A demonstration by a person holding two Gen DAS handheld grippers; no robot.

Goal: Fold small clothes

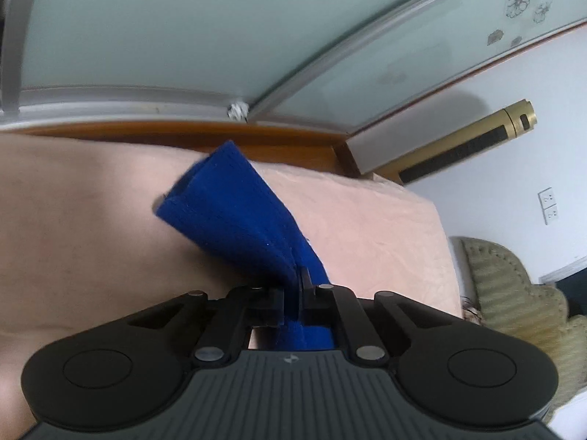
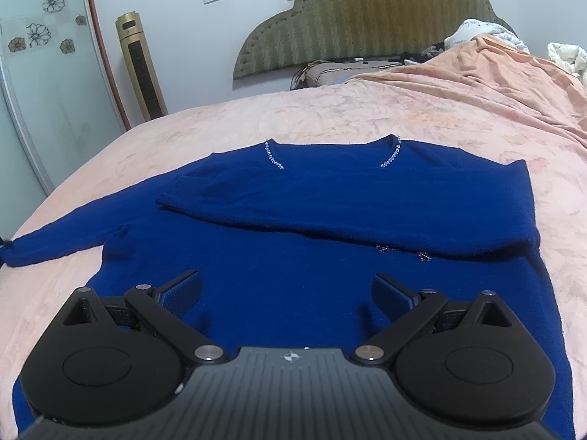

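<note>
Sweater fabric, deep blue knit [image 1: 234,216], fills the middle of the left wrist view: the left gripper [image 1: 292,293] has its jaws closed tight on a fold of it, and the pinched cloth rises ahead of the fingers as a folded flap above the pink bedspread [image 1: 73,220]. Beyond the flap stand a wooden bed edge [image 1: 183,134] and frosted glass doors [image 1: 165,25], with a gold tower fan [image 1: 466,139] off to the right. In the right wrist view the right gripper [image 2: 286,293] hovers with its jaws spread wide and nothing between them, directly over the sweater's lower body. Ahead of it the garment lies flat on the bedspread, one sleeve [image 2: 330,205] folded across the chest below the beaded neckline [image 2: 273,157], the other sleeve [image 2: 55,238] stretched out to the left.
</note>
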